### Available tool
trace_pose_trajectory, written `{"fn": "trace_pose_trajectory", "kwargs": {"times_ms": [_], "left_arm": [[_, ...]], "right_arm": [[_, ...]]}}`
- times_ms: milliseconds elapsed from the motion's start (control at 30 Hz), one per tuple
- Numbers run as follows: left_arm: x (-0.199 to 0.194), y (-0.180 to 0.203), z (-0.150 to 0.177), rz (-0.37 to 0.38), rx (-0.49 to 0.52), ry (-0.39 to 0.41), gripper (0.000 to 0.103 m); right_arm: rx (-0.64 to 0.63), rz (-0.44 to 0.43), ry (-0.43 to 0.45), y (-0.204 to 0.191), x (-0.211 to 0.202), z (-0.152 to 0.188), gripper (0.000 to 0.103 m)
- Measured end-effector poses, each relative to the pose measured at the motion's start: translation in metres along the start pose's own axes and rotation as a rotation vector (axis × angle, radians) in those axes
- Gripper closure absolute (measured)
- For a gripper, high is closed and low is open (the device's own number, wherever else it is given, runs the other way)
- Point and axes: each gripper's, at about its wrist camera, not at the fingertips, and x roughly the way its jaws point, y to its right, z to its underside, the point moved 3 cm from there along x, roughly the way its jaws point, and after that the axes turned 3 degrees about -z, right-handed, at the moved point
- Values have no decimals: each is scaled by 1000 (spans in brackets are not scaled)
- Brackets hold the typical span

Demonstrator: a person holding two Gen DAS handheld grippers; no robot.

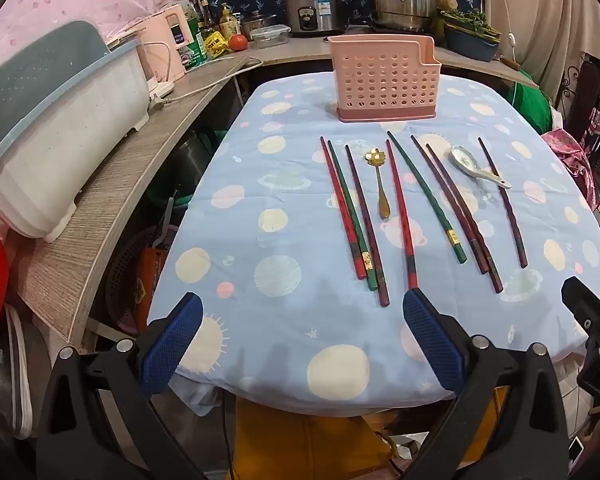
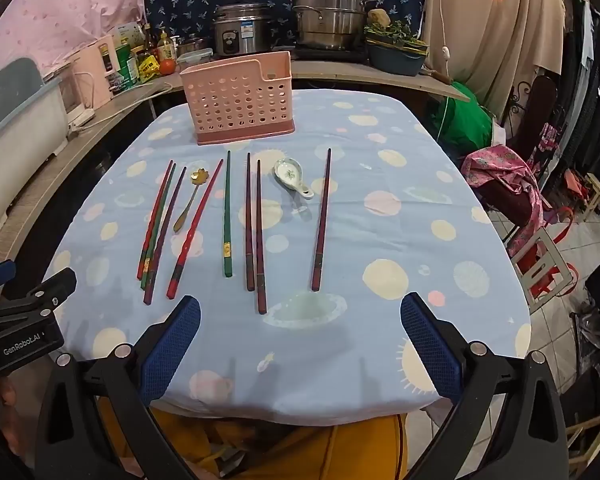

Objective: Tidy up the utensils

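Left wrist view, both grippers [image 1: 302, 320] [image 2: 300, 320] spread, chopsticks [image 1: 400, 216], spoons, pink basket [image 1: 384, 80] beyond

Ahead of the jaws a table [image 1: 284, 184] wears a blue planet-print cloth. Behind it runs a wooden counter [image 1: 112, 200] with steel pots [image 2: 328, 12]; a tiled floor [image 2: 556, 368] lies right.

My blue-padded tool [image 1: 302, 344] faces a pale-blue planet-print cloth [image 1: 284, 184], a pink holed basket [image 1: 384, 78], and red, green and maroon chopsticks [image 1: 400, 216].
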Motion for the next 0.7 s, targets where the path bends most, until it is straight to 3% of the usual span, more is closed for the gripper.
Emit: {"fn": "trace_pose_trajectory", "kwargs": {"times_ms": [700], "left_arm": [[0,1,-2,8,-6,-12,7]], "right_arm": [[-4,3,-3,-2,1,0,7]]}}
